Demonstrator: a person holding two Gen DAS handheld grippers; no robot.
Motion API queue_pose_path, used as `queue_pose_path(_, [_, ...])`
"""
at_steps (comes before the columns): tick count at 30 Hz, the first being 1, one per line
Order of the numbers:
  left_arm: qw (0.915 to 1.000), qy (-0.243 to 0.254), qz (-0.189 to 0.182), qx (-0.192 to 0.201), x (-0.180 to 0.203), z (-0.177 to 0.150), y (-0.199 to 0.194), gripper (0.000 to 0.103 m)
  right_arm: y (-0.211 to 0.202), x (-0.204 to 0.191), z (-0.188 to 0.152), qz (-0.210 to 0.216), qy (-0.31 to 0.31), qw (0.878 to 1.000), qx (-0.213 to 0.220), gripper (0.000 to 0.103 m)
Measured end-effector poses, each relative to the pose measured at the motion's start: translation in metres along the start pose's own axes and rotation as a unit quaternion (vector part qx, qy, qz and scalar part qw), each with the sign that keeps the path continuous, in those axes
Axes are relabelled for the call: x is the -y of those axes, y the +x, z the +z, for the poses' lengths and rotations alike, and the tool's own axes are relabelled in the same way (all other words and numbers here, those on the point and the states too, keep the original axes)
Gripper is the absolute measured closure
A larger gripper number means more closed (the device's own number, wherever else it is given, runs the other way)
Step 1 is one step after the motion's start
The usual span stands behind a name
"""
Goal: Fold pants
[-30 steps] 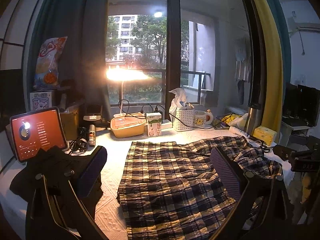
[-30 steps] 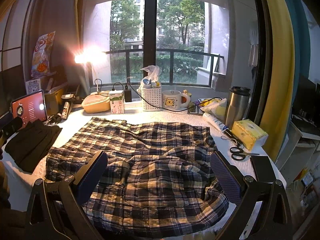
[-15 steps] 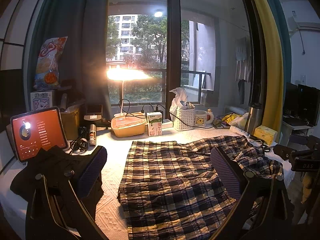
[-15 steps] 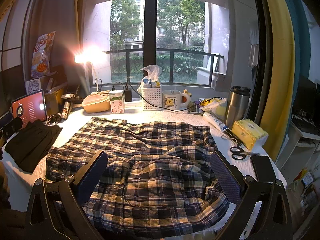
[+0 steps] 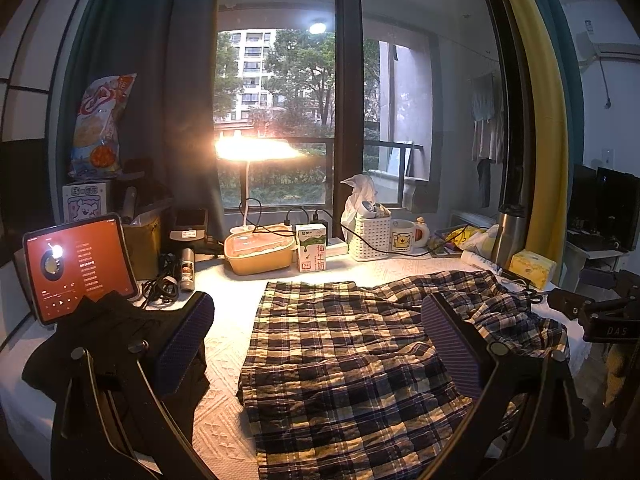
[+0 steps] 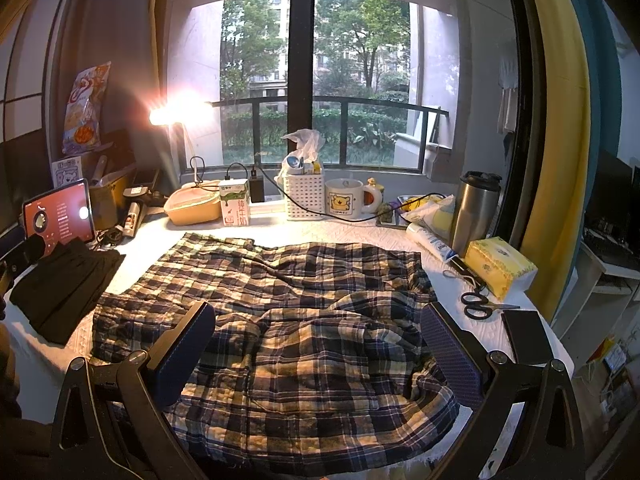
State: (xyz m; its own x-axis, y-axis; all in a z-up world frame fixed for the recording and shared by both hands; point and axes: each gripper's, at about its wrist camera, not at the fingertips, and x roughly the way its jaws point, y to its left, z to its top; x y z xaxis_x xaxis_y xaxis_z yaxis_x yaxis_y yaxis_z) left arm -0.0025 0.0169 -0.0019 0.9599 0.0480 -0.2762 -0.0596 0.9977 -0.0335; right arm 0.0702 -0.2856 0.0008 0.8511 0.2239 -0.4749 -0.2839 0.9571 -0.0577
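Plaid pants (image 6: 288, 320) lie spread and rumpled on the white table cover (image 6: 328, 230), filling most of its middle. In the left wrist view the same plaid pants (image 5: 352, 352) reach from the table's centre to its right edge. My left gripper (image 5: 316, 344) hovers open above the pants' left edge, its left finger over a black garment (image 5: 116, 344). Over the near part of the pants my right gripper (image 6: 318, 348) is open, holding nothing. The right gripper's body shows at the far right of the left wrist view.
A folded black garment (image 6: 64, 284) and a lit tablet (image 6: 60, 216) sit at the left. Along the window stand a lamp, food box (image 6: 192, 208), milk carton (image 6: 236, 204), white basket (image 6: 305, 196) and mug (image 6: 346, 200). A steel flask (image 6: 474, 208), tissue box (image 6: 500, 266), scissors (image 6: 480, 304) and phone (image 6: 526, 336) line the right edge.
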Motion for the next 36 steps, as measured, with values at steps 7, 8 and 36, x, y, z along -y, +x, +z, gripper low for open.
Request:
queue_pose_path(7, [1.0,0.0,0.004,-0.001,-0.003,-0.001,-0.002,0.001,0.0,-0.001,0.0,0.001,-0.001,1.0,0.001,0.0])
queue_pose_path(8, [1.0,0.0,0.005,-0.001,-0.002,-0.001,-0.002,0.001,0.0,-0.002,0.0,0.001,-0.001,1.0,0.001,0.0])
queue_pose_path(36, [0.9959,0.021,0.02,-0.086,-0.001,-0.017,0.067,0.001,0.061,0.015,0.0,-0.005,-0.018,0.998,-0.055,0.0])
